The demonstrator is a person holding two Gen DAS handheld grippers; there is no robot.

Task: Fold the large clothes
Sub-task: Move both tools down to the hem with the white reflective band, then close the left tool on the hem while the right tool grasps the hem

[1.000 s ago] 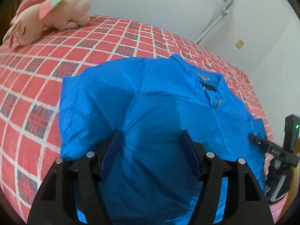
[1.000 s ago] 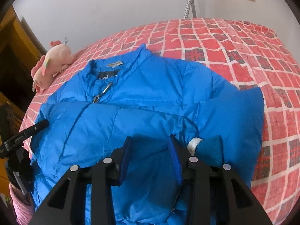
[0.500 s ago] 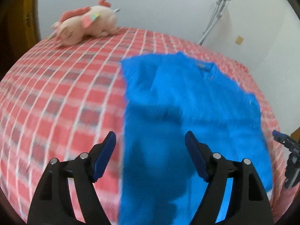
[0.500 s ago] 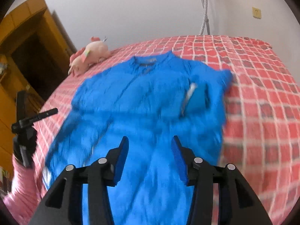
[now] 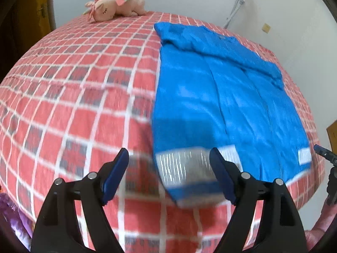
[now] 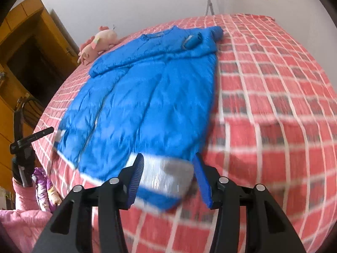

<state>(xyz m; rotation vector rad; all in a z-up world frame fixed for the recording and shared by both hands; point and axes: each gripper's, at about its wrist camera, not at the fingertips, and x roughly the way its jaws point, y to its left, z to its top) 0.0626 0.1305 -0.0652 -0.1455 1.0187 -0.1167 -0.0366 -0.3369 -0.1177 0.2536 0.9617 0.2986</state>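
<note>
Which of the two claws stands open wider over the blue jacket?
The left claw: it gapes clearly wider than the right claw. Both have just been opening, the blue jacket hem lying loose between their tips.

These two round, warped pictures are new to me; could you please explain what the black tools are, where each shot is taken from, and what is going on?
There is no robot here: a person holds one two-fingered tool in each hand, and a wide-angle camera on each looks out along its fingers. One picture comes from the left tool, the other from the right tool.

Both look down on a bed with a red checked cover. A blue padded jacket lies flat on it, sleeves folded across the chest, and a pink plush toy rests near the far edge.

Each tool is open and holds nothing. Their jaws have just been opening. The jacket's silvery hem shows beyond the fingers, one corner before each tool, apparently not gripped.
</note>
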